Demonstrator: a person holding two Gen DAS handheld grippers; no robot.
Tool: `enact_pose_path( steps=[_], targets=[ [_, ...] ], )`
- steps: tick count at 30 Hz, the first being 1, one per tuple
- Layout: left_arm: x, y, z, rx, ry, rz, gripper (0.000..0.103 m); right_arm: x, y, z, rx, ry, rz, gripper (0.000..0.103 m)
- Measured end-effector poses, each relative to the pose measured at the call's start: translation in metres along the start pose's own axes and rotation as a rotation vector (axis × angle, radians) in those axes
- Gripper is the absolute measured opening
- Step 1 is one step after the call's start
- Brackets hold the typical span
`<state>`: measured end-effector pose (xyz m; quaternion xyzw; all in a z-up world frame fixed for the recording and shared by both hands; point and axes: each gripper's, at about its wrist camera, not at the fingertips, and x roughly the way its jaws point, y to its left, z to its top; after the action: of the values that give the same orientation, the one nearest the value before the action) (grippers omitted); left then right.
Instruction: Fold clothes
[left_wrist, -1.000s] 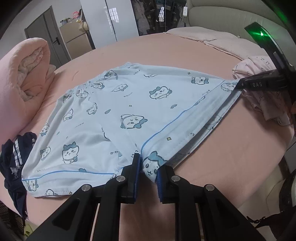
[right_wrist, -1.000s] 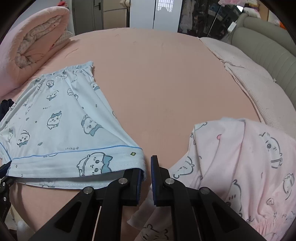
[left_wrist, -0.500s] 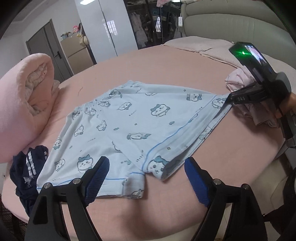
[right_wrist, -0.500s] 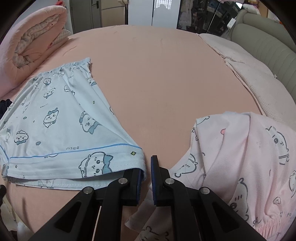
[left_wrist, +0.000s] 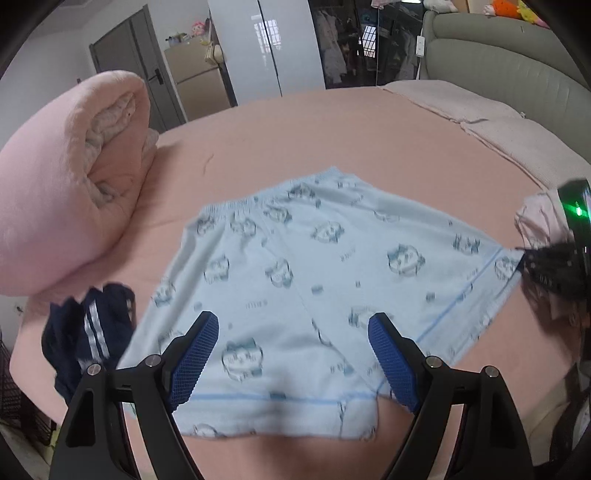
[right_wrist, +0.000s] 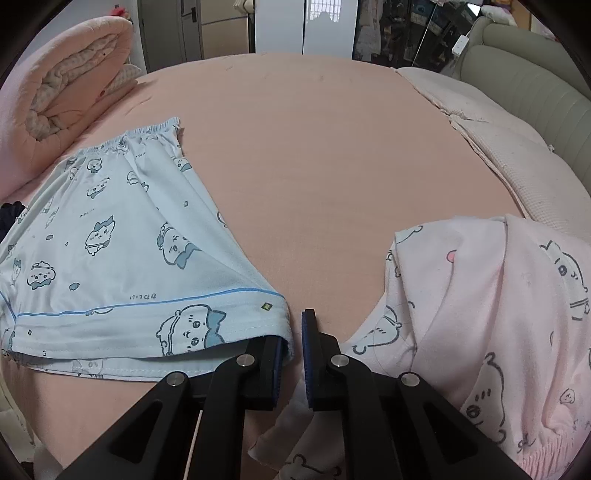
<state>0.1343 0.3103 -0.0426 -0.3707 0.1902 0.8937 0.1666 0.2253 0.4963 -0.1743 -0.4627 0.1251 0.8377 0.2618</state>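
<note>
Blue cartoon-print shorts (left_wrist: 314, 288) flat on bed (left_wrist: 295, 129), left claw (left_wrist: 291, 354) let go of hem, now spread and lifted, right claw (right_wrist: 295, 343) still pinching leg corner at 3 o'clock.

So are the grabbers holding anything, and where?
The right gripper pinches the blue shorts at the hem corner of one leg. The left gripper is open, holding nothing.

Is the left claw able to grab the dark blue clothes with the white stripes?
Probably yes. The left claw is open and holds nothing. The dark blue clothes lie uncovered on the bed, just beside the light blue shorts.
</note>
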Motion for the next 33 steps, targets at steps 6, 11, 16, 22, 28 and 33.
enact_pose_path(
  steps=[6,11,16,22,28,33],
  targets=[
    [0.001,-0.01,0.034,0.149,-0.029,0.032,0.083,0.003,0.0,0.0,-0.003,0.001,0.005,0.008],
    [0.0,-0.017,0.073,0.274,-0.029,0.046,0.083,0.002,0.002,0.002,-0.005,0.009,-0.004,0.008],
    [0.023,-0.028,0.118,0.485,-0.032,0.109,0.083,-0.009,0.019,0.003,-0.091,-0.028,-0.099,0.008],
    [0.084,-0.038,0.159,0.469,0.16,0.078,0.083,-0.007,0.031,0.0,-0.165,-0.012,-0.138,0.008],
    [0.148,-0.029,0.191,0.182,0.364,-0.059,0.083,0.003,0.029,-0.006,-0.155,-0.005,-0.131,0.008],
    [0.196,0.006,0.203,-0.175,0.489,-0.111,0.083,0.006,0.05,-0.016,-0.285,-0.036,-0.248,0.007]
  ],
)
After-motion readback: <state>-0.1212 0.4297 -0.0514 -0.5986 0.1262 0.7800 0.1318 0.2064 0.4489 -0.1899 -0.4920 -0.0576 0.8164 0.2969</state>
